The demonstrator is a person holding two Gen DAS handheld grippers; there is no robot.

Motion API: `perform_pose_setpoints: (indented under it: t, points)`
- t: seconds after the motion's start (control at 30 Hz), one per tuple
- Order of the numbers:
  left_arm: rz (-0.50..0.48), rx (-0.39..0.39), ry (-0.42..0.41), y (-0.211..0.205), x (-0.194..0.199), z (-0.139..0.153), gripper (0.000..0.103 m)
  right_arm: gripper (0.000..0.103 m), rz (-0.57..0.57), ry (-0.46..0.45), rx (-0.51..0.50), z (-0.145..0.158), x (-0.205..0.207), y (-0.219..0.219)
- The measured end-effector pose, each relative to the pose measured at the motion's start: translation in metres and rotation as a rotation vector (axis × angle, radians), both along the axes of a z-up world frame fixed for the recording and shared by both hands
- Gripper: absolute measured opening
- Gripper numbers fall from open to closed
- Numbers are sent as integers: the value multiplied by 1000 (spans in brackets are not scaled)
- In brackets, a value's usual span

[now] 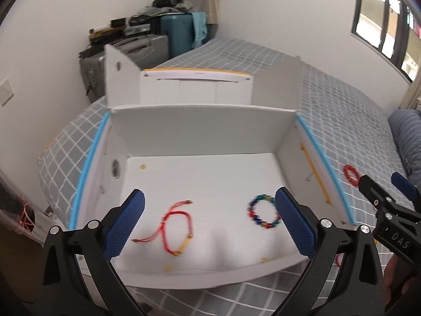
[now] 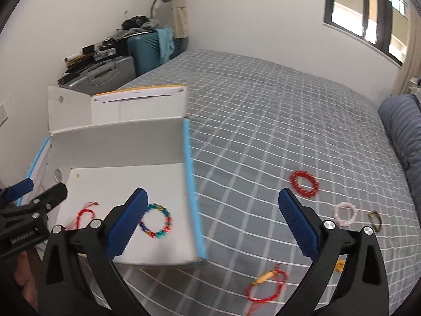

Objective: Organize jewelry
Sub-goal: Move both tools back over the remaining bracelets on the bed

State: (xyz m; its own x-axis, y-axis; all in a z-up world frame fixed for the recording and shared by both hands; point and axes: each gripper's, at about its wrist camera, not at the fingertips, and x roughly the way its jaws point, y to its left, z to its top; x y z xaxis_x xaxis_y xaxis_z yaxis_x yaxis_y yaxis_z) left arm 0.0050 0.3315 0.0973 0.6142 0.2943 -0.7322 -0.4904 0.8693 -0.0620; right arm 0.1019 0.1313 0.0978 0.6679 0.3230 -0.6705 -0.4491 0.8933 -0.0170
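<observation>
An open white box (image 1: 200,131) (image 2: 118,137) rests on the bed. On its floor lie a red cord bracelet (image 1: 176,226) (image 2: 84,214) and a multicoloured bead bracelet (image 1: 263,214) (image 2: 156,221). My left gripper (image 1: 210,223) hangs open above the box floor, with nothing between its blue pads. My right gripper (image 2: 213,226) is open over the box's right wall, also holding nothing; it shows at the right edge of the left wrist view (image 1: 381,189). On the bedspread lie a red bead bracelet (image 2: 305,184) (image 1: 351,174), a pink one (image 2: 344,213), a dark one (image 2: 375,220) and a red cord bracelet (image 2: 265,285).
The grey checked bedspread (image 2: 263,121) stretches right and far. A striped pillow (image 2: 402,131) lies at the right edge. Suitcases (image 2: 126,60) with clutter stand at the far wall. The box's raised lid flaps (image 1: 118,79) stand behind its floor.
</observation>
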Motion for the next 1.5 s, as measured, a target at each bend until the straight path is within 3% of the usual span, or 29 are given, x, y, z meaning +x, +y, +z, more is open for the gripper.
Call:
perform_pose_setpoints:
  t: [0.43, 0.87, 1.1, 1.5]
  points:
    - [-156, 4, -7, -97, 28, 8, 97, 95, -144, 37, -9, -14, 21, -114]
    - [-367, -9, 56, -207, 55, -25, 97, 95, -244, 111, -48, -58, 39, -209]
    - [-414, -4, 117, -240, 68, -61, 97, 95, -267, 187, -54, -88, 54, -234]
    - [-450, -8, 186, -262, 86, -116, 97, 85, -261, 286, -90, -129, 66, -230]
